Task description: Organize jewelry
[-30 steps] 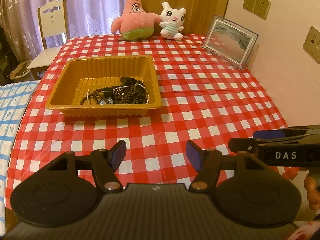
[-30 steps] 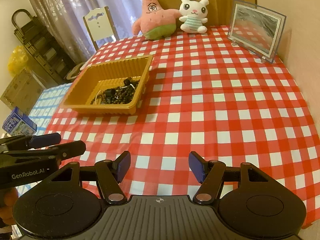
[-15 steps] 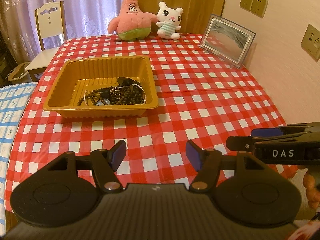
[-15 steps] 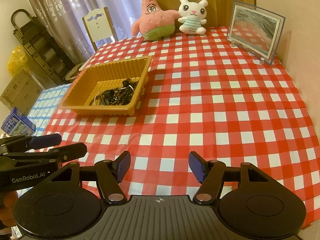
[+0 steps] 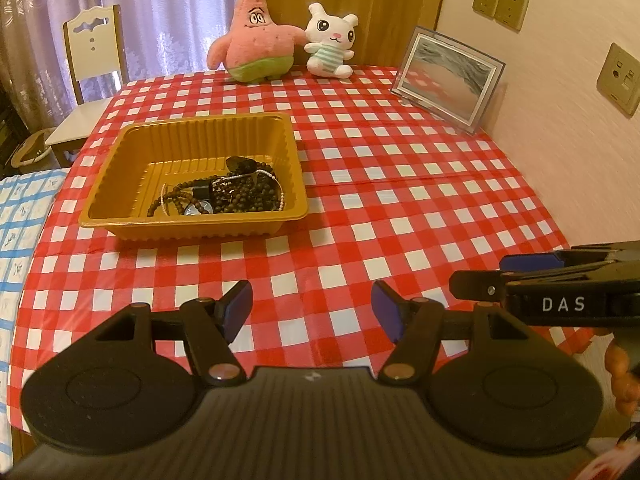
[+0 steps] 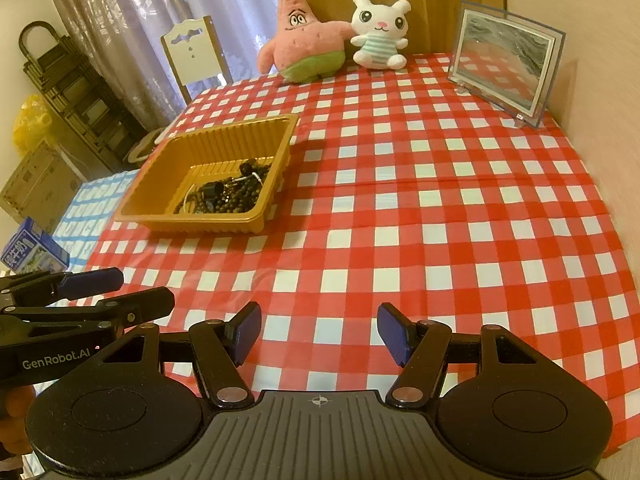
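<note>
A golden plastic tray [image 5: 120, 160] [image 6: 160, 168] sits on the red-checked tablecloth, left of centre. In its near right corner lies a tangle of jewelry [image 5: 224, 196] [image 6: 228, 194]: dark bead strands, a thin pearl chain and a small black piece. My left gripper [image 5: 311, 310] hovers open over the near edge of the table, well short of the tray, nothing between its blue pads. My right gripper [image 6: 319, 332] is open and empty too, level with the left one and to its right. Each gripper shows at the side of the other's view.
A pink star plush [image 5: 256, 40] and a white bunny plush [image 5: 330, 42] stand at the table's far edge. A framed picture [image 5: 448, 80] leans against the right wall. A white chair [image 5: 92, 52] stands beyond the far left corner. A blue-checked cloth [image 5: 16, 220] lies left of the table.
The tray and the plush toys sit slightly lower and nearer in both views, a small drift of the cameras. Both grippers' jaws stand as wide as before.
</note>
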`<state>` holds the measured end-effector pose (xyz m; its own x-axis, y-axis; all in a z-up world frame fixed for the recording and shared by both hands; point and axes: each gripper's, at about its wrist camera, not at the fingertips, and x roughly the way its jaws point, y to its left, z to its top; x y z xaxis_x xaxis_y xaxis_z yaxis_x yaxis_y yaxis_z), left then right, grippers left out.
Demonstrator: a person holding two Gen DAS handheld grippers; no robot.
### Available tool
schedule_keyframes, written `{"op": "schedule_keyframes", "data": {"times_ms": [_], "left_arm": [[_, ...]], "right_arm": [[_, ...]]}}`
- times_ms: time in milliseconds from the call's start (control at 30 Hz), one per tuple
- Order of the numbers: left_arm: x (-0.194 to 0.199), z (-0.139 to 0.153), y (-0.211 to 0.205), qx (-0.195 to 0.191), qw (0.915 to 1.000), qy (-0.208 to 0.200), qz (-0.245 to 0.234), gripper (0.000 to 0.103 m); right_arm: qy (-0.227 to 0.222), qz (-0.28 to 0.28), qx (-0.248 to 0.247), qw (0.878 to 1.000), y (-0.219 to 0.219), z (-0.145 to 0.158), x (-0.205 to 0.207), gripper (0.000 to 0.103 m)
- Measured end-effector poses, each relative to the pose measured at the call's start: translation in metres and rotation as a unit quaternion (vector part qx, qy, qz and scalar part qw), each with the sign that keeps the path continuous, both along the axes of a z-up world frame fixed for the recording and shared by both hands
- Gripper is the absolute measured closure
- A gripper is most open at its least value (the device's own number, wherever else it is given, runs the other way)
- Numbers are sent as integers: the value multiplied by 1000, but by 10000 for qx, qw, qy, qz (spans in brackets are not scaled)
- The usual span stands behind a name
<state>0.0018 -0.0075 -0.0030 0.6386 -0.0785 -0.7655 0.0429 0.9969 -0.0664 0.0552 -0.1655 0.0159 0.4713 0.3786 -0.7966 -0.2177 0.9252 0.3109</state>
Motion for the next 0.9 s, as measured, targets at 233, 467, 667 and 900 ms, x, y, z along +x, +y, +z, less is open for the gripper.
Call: {"op": "schedule_keyframes", "data": {"times_ms": [233,467,667,900], "left_arm": [[1,1,-1,6,10000,3,-23,39],[2,1,-2,8,10000,-2,-29,39],[1,1,-2,9,10000,-3,-28,39],[2,1,-2,11,10000,-7,-22,39]], "right_arm": [[1,-13,2,10000,-1,0,1,39],[-2,-8,2,10000,-2,0,2,39],[1,-9,2,10000,-2,1,2,39],[-7,-12,-3,10000,-2,1,2,39]]}}
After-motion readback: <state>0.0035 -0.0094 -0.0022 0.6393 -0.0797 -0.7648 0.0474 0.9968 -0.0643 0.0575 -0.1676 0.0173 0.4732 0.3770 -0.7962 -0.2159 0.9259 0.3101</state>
